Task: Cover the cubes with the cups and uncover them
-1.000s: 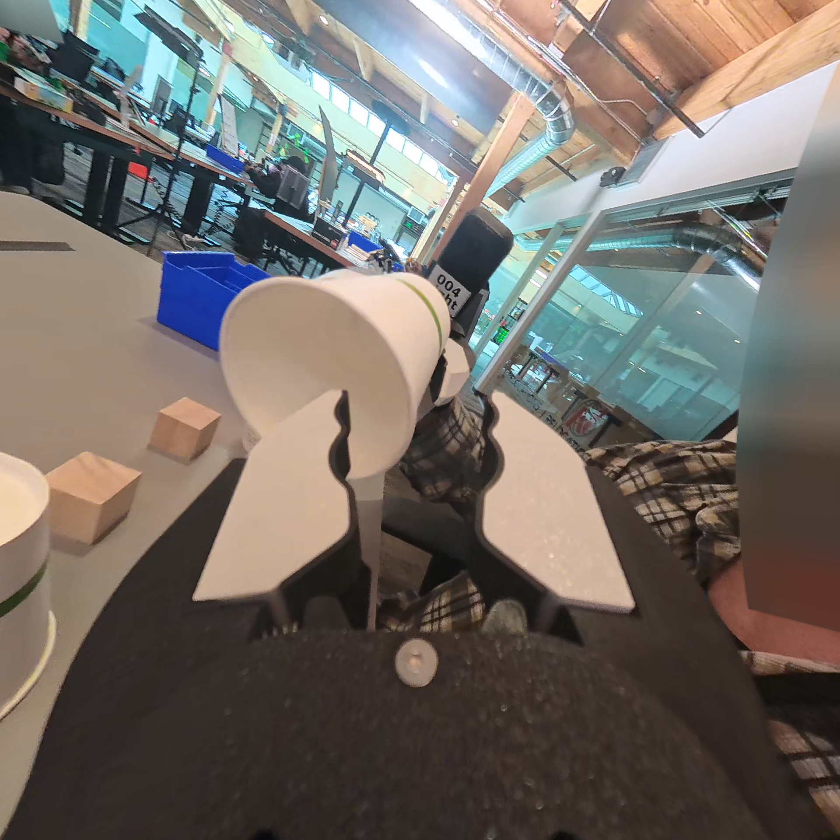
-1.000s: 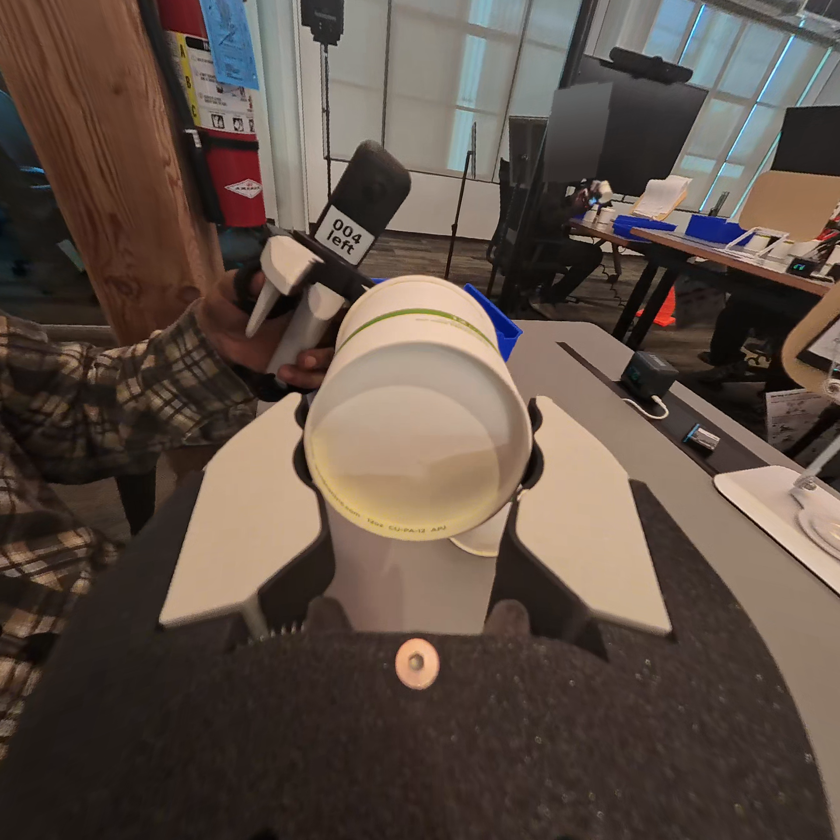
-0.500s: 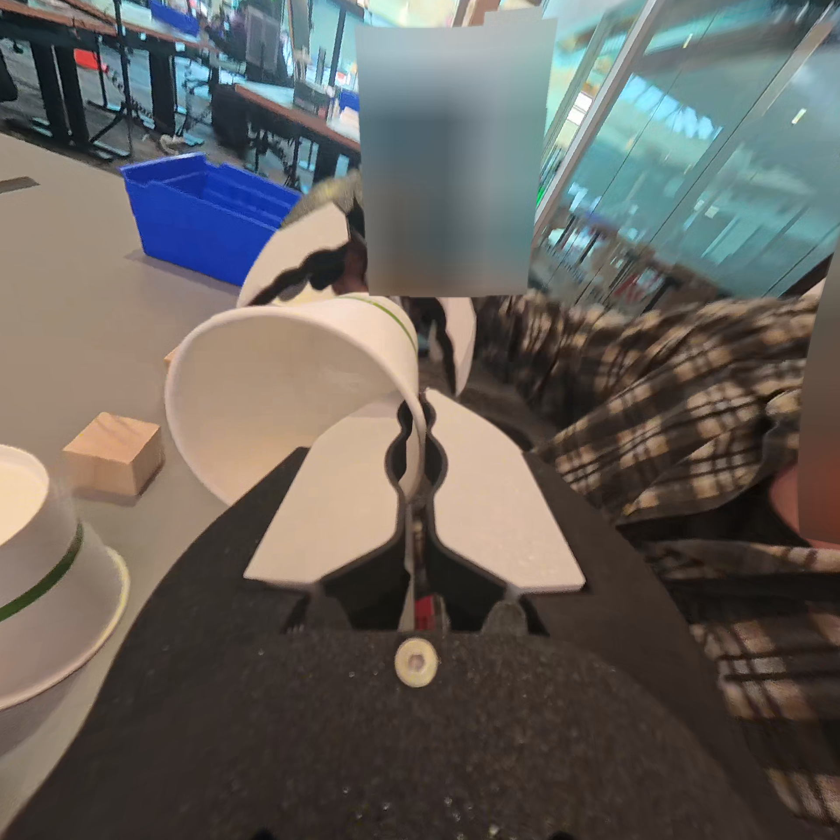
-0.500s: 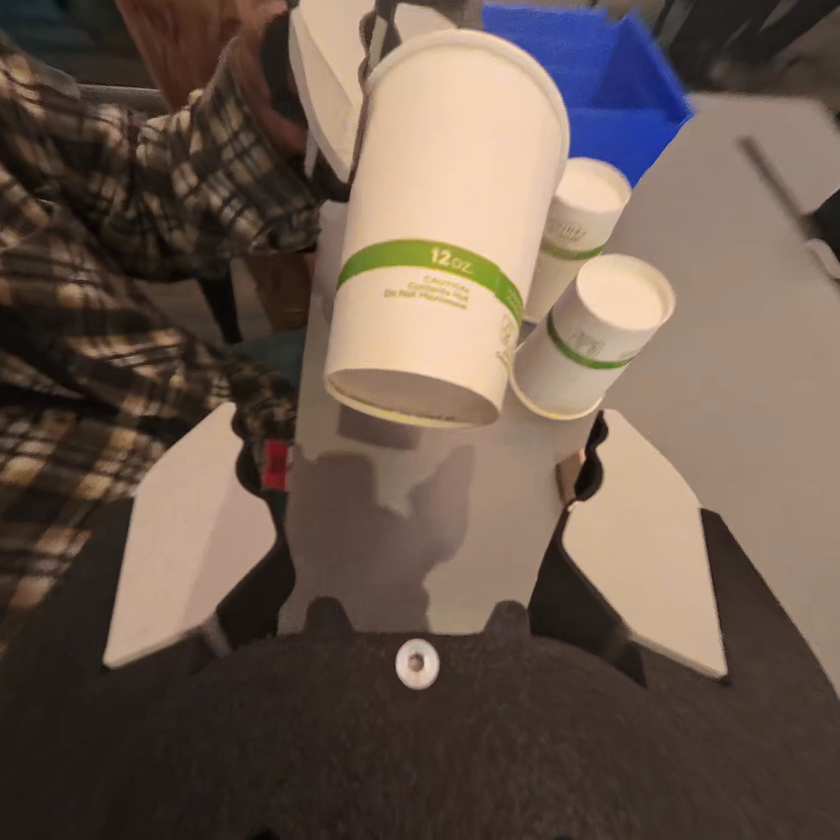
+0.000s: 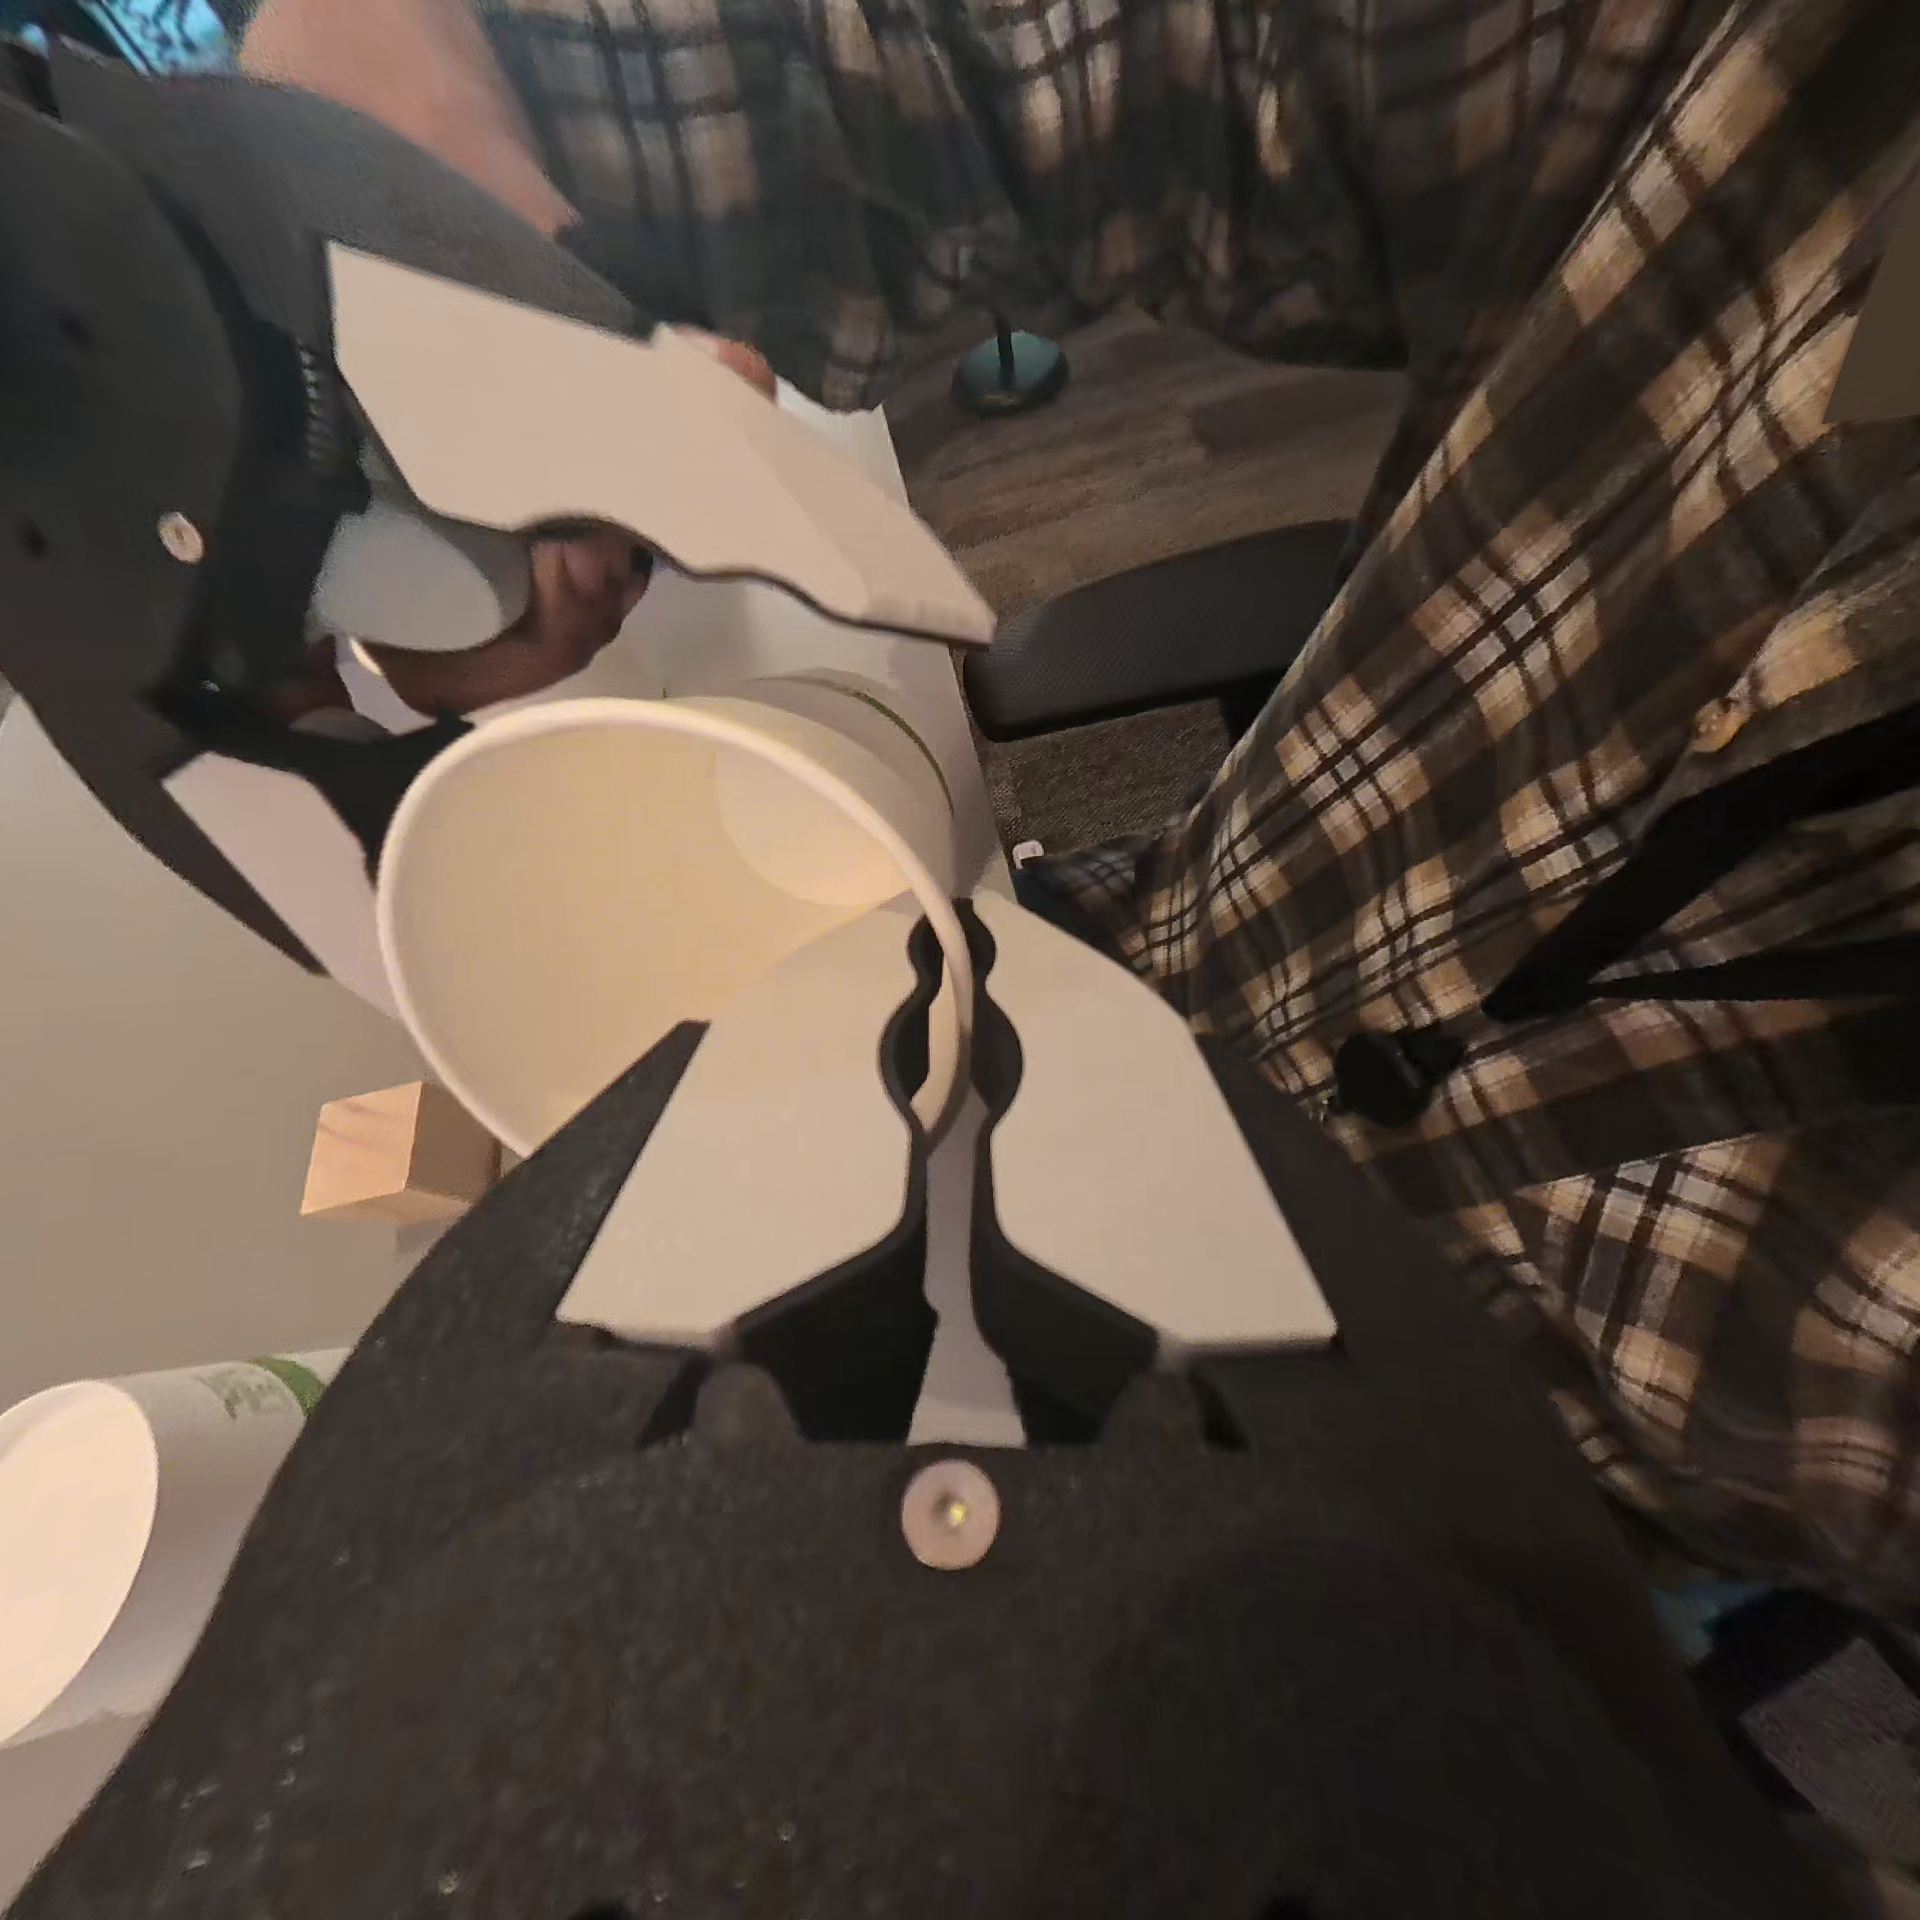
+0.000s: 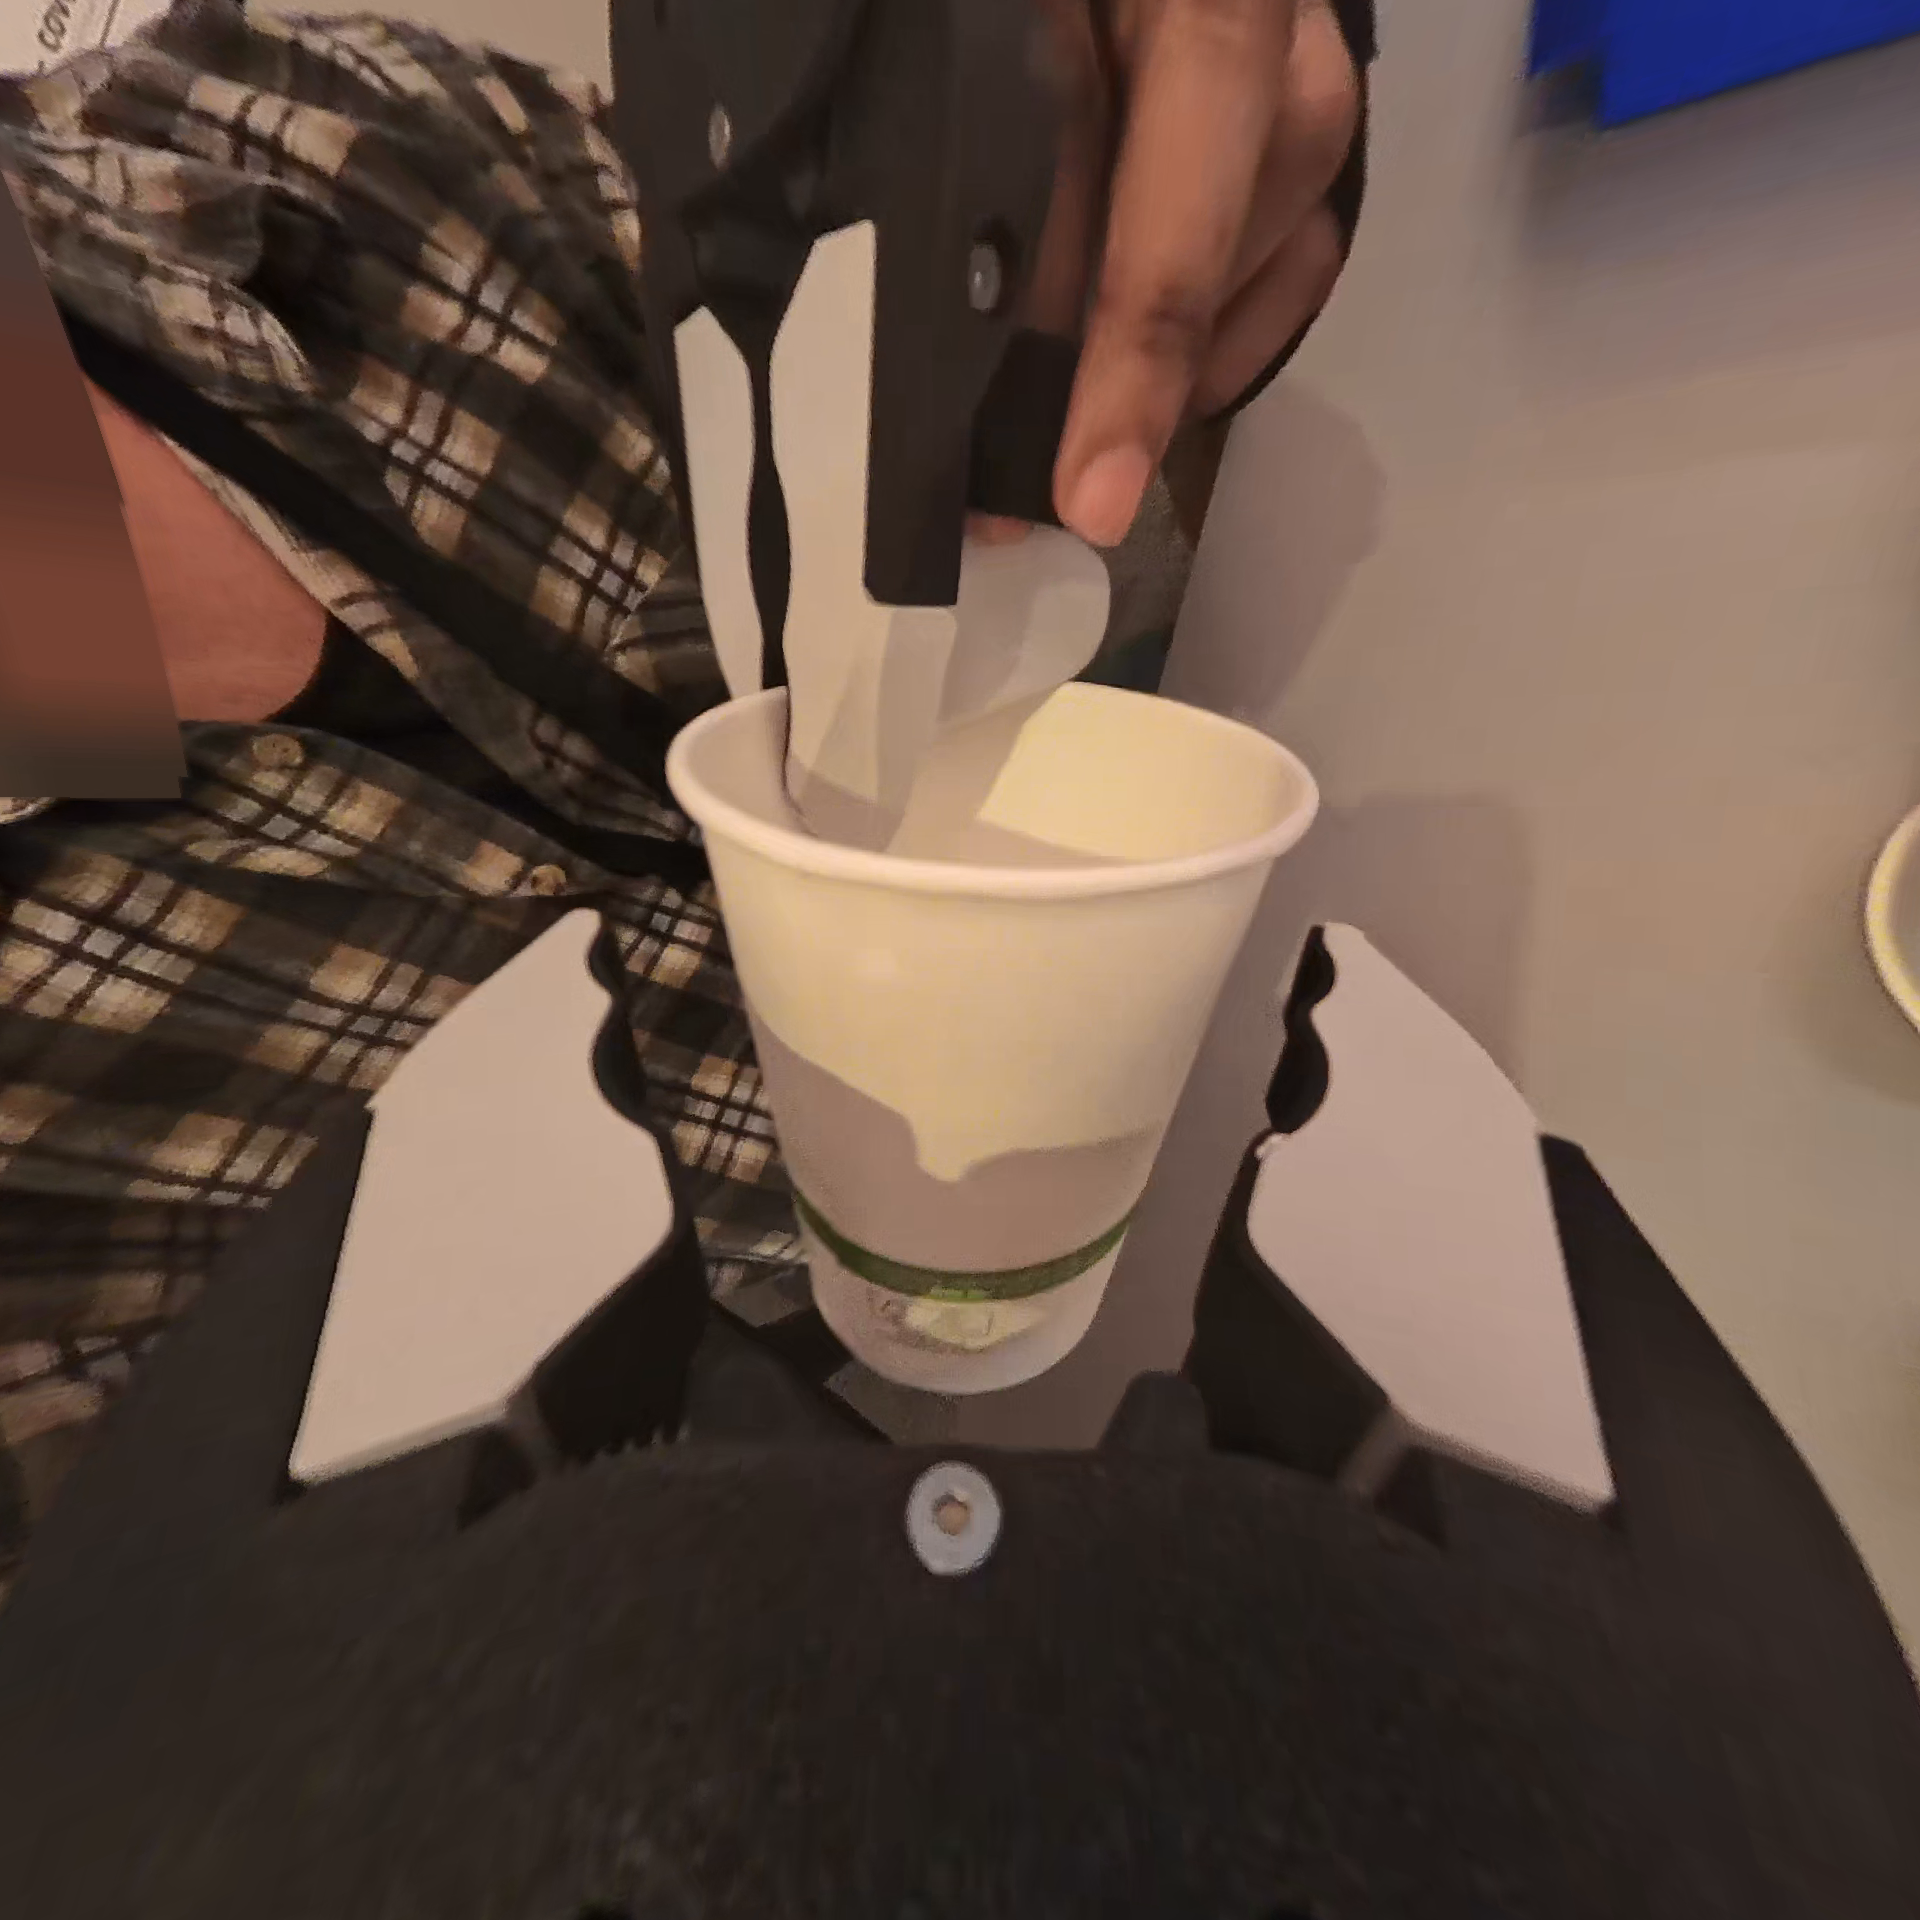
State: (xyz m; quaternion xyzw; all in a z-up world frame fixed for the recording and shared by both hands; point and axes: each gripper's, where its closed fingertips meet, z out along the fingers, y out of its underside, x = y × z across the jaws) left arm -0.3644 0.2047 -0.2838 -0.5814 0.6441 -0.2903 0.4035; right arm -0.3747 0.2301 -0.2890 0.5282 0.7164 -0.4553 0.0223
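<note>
My left gripper (image 5: 948,935) is shut on the rim of a white paper cup (image 5: 665,914) with a green band; one finger is inside the cup's mouth and one outside. The right wrist view shows the same pinch on the cup (image 6: 997,997), with the left gripper's fingers (image 6: 821,665) coming in from above. My right gripper (image 6: 956,930) is open, its fingers (image 6: 499,1143) standing on either side of the cup with a gap on both sides. In the left wrist view the open right gripper's finger (image 5: 623,468) is beyond the cup. A wooden cube (image 5: 384,1153) lies on the table below the cup.
Another white cup (image 5: 73,1538) stands at the lower left of the left wrist view. A cup rim (image 6: 1896,935) shows at the right edge of the grey table (image 6: 1558,623). A blue bin (image 6: 1714,52) is far back. A person's plaid sleeve (image 5: 1558,727) fills the right.
The right gripper held the cup a second ago and has opened. The left gripper has shut on the cup's rim and now carries it. Both views have tilted down.
</note>
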